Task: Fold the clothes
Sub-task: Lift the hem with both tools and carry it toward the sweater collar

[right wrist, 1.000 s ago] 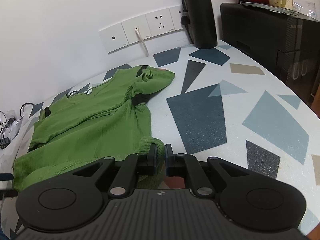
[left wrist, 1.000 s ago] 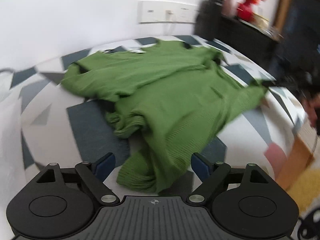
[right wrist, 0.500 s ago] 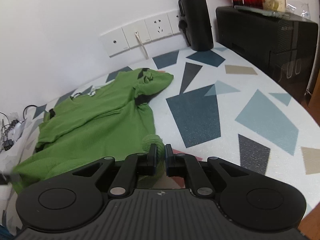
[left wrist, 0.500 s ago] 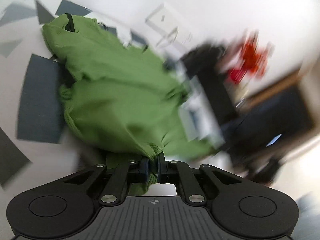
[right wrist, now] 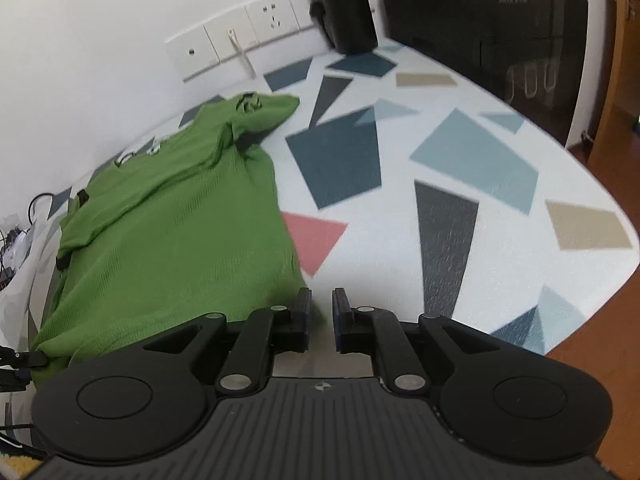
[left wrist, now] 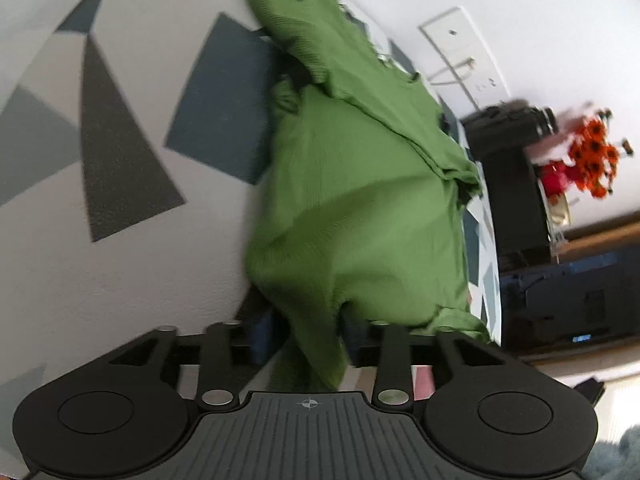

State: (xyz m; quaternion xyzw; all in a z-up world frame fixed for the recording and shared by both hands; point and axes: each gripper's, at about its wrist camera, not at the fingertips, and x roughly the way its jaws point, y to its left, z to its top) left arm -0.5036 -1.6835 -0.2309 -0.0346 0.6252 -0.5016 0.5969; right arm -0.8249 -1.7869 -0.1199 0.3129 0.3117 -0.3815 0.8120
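Observation:
A green knit shirt lies spread on the patterned table, collar toward the wall. Its near right hem corner ends beside my right gripper, whose jaws stand a narrow gap apart with no cloth clearly between them. In the left wrist view the shirt hangs down between the spread fingers of my open left gripper, which no longer pinch it. A dark piece of the left gripper shows at the shirt's near left corner.
Wall sockets with a plugged cable sit behind the shirt. A black bottle and a black cabinet stand at the back right. Cables lie at the far left. The table's rounded edge drops to wooden floor.
The left gripper has gone from shut on the hem to open. The right gripper pulled its corner toward me, so the shirt now lies flatter, and the cloth bulge between its fingers is gone.

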